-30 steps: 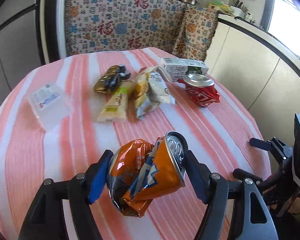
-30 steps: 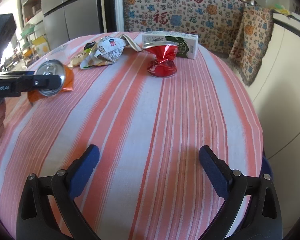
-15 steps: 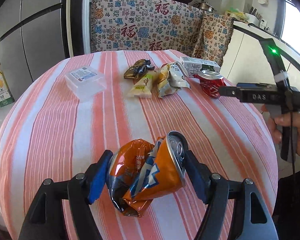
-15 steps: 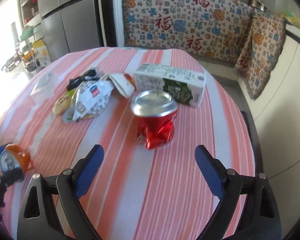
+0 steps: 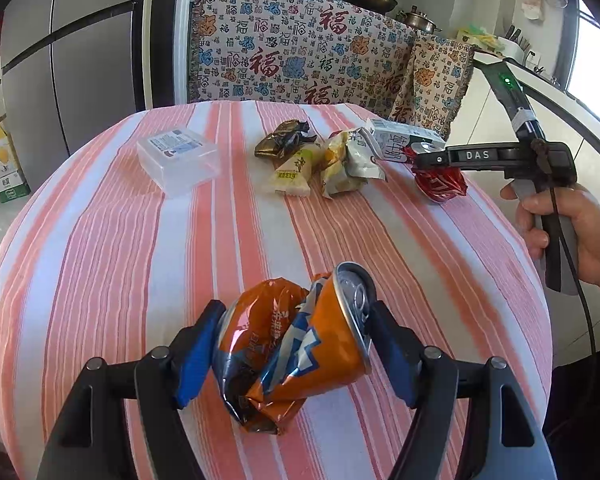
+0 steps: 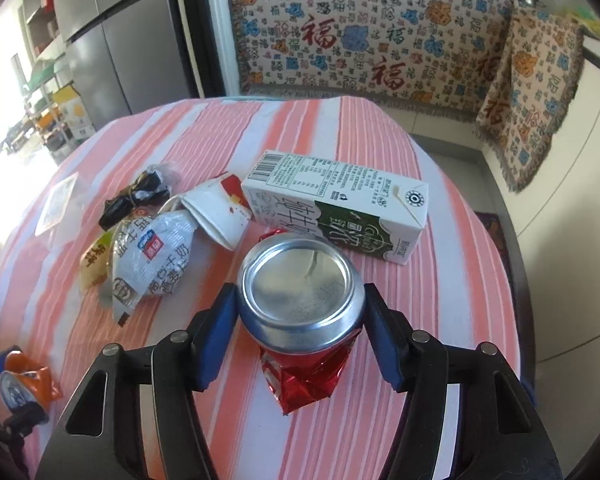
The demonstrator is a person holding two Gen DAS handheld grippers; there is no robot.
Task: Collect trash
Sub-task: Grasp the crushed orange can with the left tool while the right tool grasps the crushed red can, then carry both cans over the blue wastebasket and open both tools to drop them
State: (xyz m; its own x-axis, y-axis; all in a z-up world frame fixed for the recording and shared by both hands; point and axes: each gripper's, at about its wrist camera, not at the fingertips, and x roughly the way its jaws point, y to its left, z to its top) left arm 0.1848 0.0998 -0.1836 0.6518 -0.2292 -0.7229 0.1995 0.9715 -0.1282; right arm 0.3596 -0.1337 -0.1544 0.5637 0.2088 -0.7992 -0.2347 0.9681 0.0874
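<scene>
My left gripper [image 5: 294, 344] is shut on a crushed orange can [image 5: 296, 344] and holds it above the near part of the striped table [image 5: 140, 260]. That can also shows in the right wrist view [image 6: 24, 384] at the lower left. My right gripper [image 6: 300, 316] has its blue pads on both sides of a crushed red can [image 6: 304, 344] that stands on the table. The red can also shows in the left wrist view [image 5: 440, 184], partly hidden by the right gripper.
A white and green milk carton [image 6: 336, 216] lies just behind the red can. A crumpled paper cup [image 6: 216, 212] and several snack wrappers [image 6: 148, 256] lie to its left. A clear plastic box [image 5: 178, 160] sits at the far left. Patterned cloth [image 5: 300, 52] hangs behind.
My right gripper has moved forward to the red can and closed in around it. My left gripper has drawn back toward me with the orange can still in it.
</scene>
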